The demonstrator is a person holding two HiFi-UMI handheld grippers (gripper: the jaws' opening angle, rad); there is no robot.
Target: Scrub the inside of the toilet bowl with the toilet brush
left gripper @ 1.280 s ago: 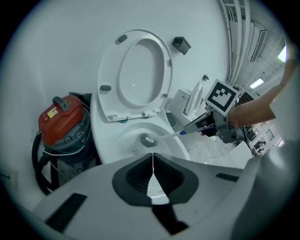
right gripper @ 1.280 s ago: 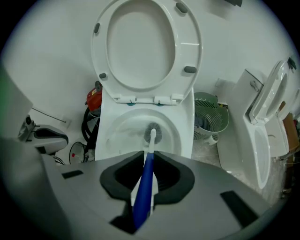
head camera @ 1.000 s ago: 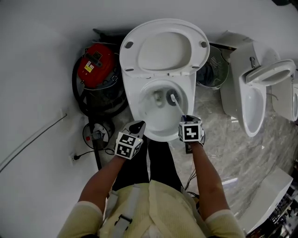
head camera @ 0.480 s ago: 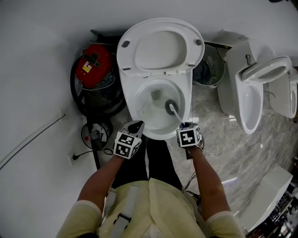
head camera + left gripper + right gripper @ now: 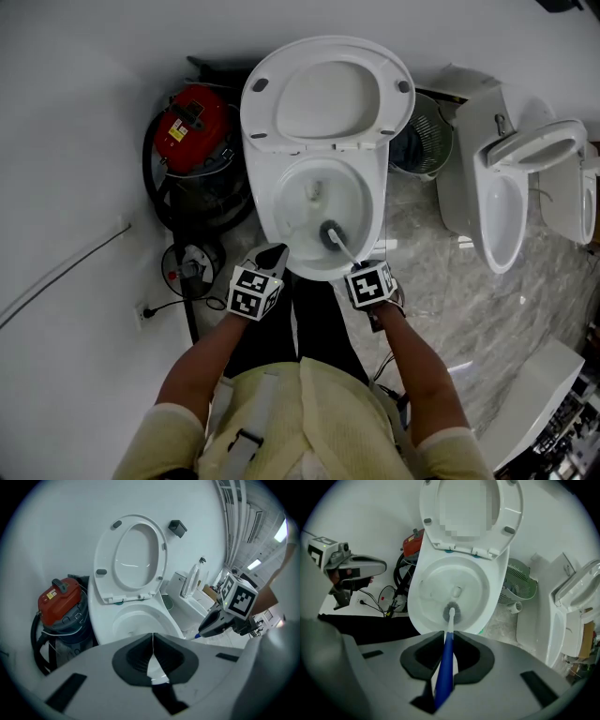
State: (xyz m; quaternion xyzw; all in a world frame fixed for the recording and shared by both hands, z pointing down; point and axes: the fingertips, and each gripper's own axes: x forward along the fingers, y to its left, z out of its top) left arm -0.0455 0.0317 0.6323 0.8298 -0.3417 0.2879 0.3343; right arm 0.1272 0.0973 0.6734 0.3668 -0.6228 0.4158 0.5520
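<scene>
The right tongs (image 5: 449,638) are grasping the brush (image 5: 446,660) by its blue handle, and its bristle head is pressing against the near inner wall of the bowl (image 5: 480,592). The left tongs (image 5: 153,645) are hovering clenched and empty just beside the bowl's near rim. The lid (image 5: 328,94) is standing raised. A red vacuum (image 5: 192,127) is sitting beside the toilet.

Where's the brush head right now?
In the head view the brush head is inside the toilet bowl, against its near side and right of centre. It lies just ahead of the right tongs, which clamp its blue handle.
</scene>
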